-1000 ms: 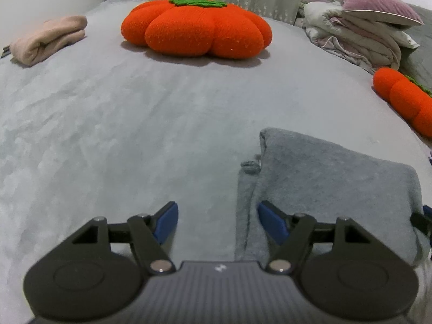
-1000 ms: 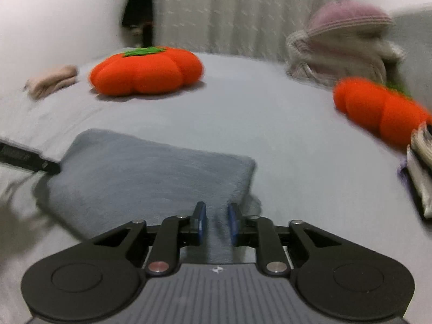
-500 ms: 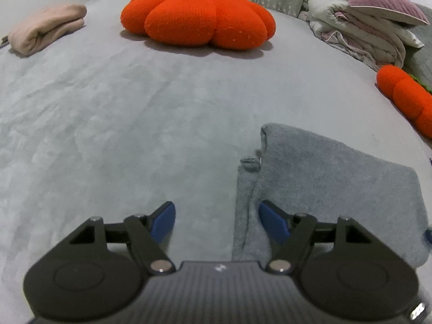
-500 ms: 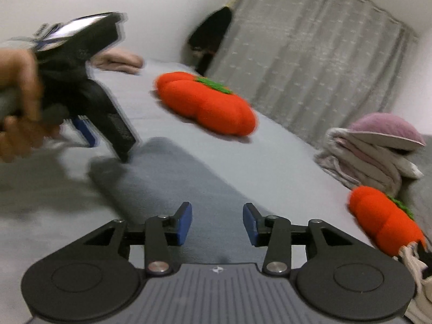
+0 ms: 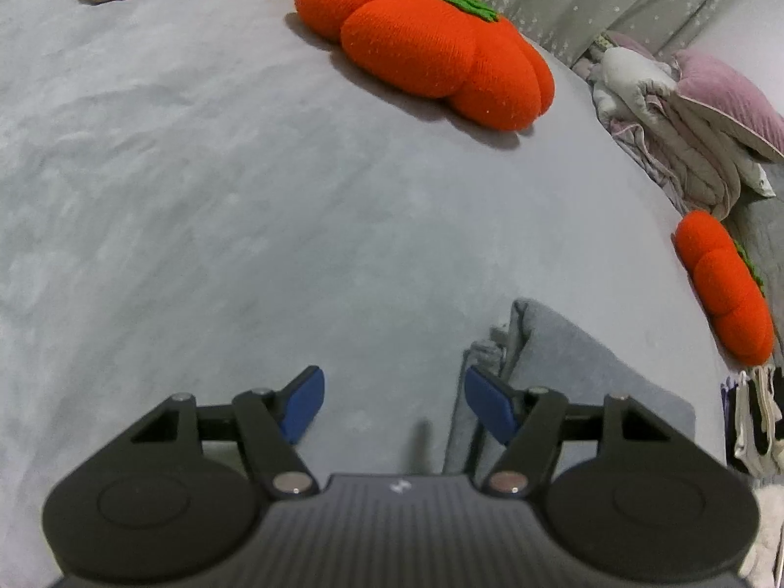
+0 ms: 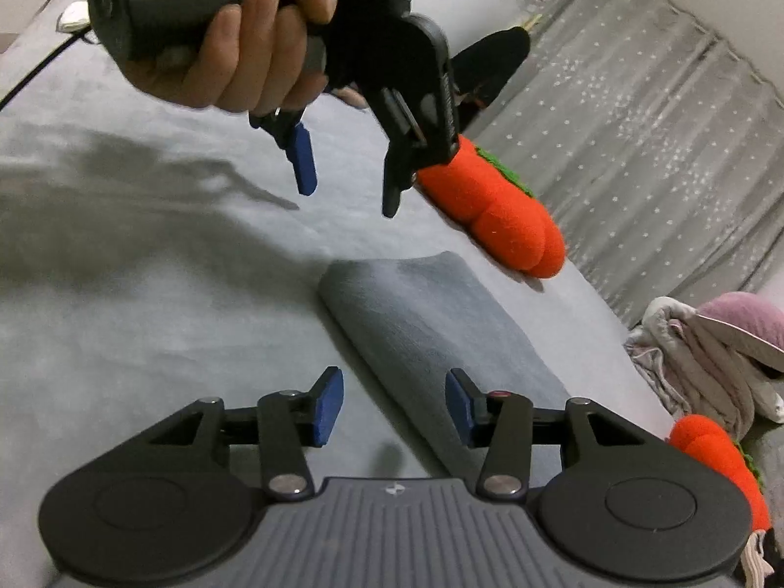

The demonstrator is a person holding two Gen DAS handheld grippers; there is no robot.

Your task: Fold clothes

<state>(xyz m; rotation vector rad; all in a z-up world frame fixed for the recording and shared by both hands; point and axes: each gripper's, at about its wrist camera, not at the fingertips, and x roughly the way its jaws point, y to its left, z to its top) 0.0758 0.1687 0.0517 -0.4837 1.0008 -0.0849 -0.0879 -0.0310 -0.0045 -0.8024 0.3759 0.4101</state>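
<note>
- Your right gripper (image 6: 394,404) is spread wide, holding nothing, above the near end of the folded grey garment (image 6: 431,323).
- Your left gripper (image 5: 394,404), fingers released, hangs empty beside the garment's edge on the grey bed (image 5: 196,196).
- Farther back lies an orange pumpkin cushion (image 5: 431,44).

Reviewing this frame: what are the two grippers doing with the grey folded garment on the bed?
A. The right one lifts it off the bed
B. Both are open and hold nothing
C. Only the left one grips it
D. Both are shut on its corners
B: the left gripper and right gripper both show blue pads spread apart with nothing between them, while the grey folded garment lies flat on the bed.
</note>
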